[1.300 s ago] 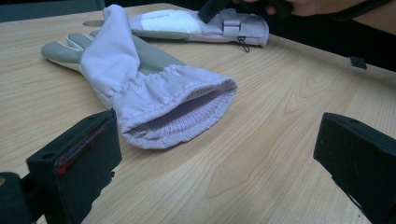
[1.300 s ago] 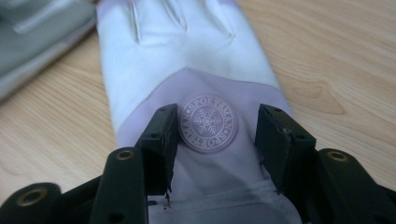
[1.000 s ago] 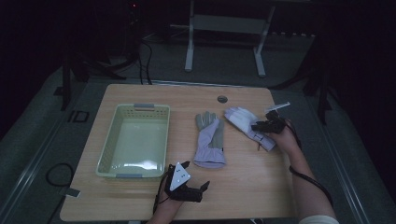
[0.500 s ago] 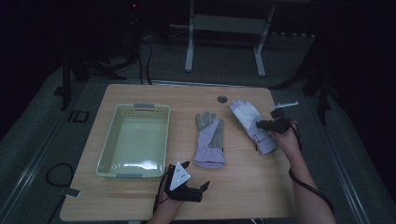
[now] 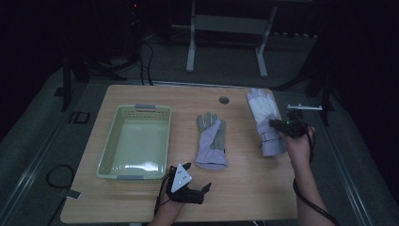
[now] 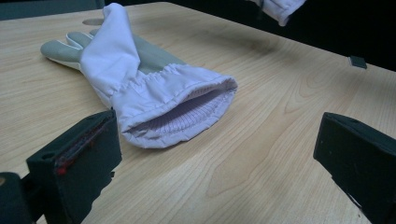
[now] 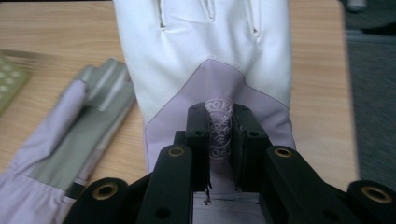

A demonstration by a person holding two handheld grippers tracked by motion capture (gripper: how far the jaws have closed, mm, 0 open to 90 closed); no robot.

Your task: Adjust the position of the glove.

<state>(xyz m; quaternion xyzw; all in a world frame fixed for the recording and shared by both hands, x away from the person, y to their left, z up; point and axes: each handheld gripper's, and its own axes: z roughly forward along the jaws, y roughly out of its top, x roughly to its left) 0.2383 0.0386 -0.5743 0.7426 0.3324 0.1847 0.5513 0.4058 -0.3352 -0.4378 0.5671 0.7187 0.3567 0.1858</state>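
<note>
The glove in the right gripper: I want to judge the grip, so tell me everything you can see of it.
The glove is white over the fingers, pale lilac toward the cuff, of smooth fabric with a printed emblem. The right gripper has just closed on a fold at that emblem. It hangs near the table's right edge.

Two gloves are counted: one glove (image 5: pixel 211 141) lying at the centre of the high view, a second glove (image 5: pixel 265 120) right of centre. One basket (image 5: pixel 109 153) is seen at left, and two grippers, one (image 5: pixel 194 189) at the bottom, one (image 5: pixel 275 123) at right.
</note>
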